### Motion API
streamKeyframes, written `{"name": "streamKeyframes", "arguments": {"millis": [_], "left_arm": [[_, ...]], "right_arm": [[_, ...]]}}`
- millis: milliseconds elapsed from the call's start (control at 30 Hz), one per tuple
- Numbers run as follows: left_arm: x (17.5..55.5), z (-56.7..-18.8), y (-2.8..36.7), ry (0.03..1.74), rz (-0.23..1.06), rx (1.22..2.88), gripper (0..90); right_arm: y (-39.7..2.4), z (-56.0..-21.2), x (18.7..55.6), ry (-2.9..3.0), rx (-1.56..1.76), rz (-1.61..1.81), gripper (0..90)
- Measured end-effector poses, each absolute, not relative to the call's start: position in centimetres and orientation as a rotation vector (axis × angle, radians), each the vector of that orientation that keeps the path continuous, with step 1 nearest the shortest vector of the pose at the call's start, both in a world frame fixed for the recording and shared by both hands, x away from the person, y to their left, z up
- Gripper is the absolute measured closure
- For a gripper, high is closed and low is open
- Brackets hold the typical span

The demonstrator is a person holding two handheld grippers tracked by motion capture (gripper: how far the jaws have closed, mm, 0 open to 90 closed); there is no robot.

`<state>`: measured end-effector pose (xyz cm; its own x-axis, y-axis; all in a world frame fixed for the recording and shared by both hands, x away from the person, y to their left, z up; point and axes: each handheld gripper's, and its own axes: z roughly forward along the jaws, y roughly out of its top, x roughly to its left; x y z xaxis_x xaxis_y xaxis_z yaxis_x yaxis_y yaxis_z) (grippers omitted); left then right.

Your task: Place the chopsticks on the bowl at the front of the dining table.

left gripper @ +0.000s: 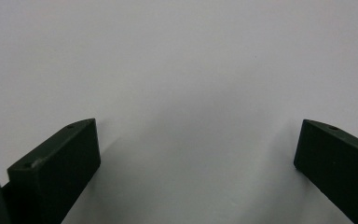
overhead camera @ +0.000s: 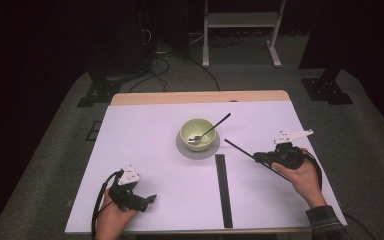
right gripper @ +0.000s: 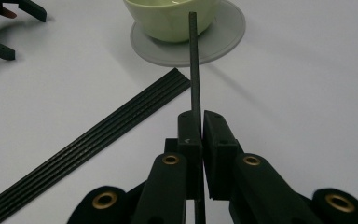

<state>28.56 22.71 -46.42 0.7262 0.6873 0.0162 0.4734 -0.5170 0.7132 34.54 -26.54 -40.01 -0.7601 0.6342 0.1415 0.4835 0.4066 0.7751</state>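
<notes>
My right gripper is shut on a thin black rod, held clear of the table. The rod points toward a pale green bowl standing on a grey round saucer. A spoon with a dark handle leans in the bowl. A row of several black rods lies flat on the white table cover. My left gripper rests near the front left edge, open with nothing between its jaws.
The white cover spans the table, with a wooden strip along the far edge. Behind the table stand a white frame and dark stands with cables on the grey floor.
</notes>
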Motion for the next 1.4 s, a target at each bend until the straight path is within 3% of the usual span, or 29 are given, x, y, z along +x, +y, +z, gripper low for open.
{"name": "streamKeyframes", "arguments": {"millis": [1400], "left_arm": [[28.5,-46.4,22.7,0.875,0.386,2.214,0.0]], "right_arm": [[-21.5,-37.4,37.1,2.482,0.929,1.326,85.7]]}}
